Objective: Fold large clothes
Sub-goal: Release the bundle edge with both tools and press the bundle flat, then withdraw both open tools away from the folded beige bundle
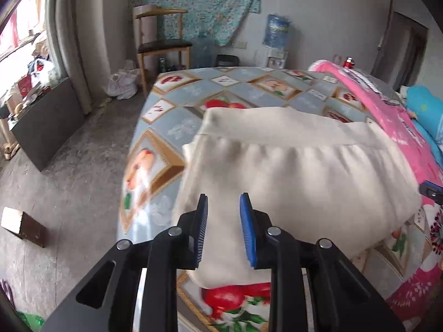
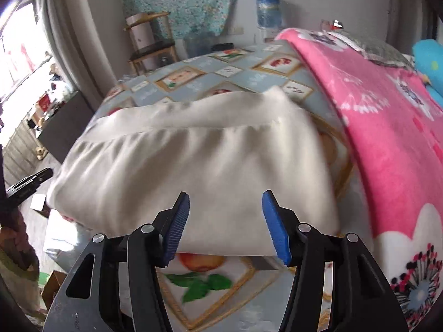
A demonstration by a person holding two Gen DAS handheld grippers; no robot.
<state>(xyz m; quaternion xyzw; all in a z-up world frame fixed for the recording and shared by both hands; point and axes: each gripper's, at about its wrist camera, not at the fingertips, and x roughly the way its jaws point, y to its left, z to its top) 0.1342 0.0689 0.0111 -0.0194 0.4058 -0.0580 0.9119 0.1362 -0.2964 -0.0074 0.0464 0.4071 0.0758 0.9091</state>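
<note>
your left gripper (image 1: pixel 223 207) has its two blue pads a little way apart, a narrow gap, and nothing is pinched in it. the pads hang over the near edge of the cream garment (image 1: pixel 290 171), and you can see the cloth through the gap.

your right gripper (image 2: pixel 225 207) stands wider. its blue pads are well apart and they hold nothing. the same cream garment (image 2: pixel 193 166) lies just past them.

the garment is folded into a thick, soft bundle. a flat band runs across its far side, with gathered cloth below it. it lies on the bed cover (image 1: pixel 171 127), which is blue-grey with pictures of fruit in gold frames. the bundle sits near the front of the bed, between your two grippers.

to the right of the garment lies a pink blanket (image 2: pixel 387 138) with white and dark flowers, and its edge is near the bundle. past it, at the far right, is something bright blue (image 2: pixel 429 61).

behind the bed stands a wooden chair (image 1: pixel 163 44) by the wall. a flowery cloth (image 1: pixel 199 2) hangs on that wall, and a blue water bottle (image 1: pixel 277 31) stands further right. a small box (image 1: pixel 23 225) sits on the grey floor to the left.
</note>
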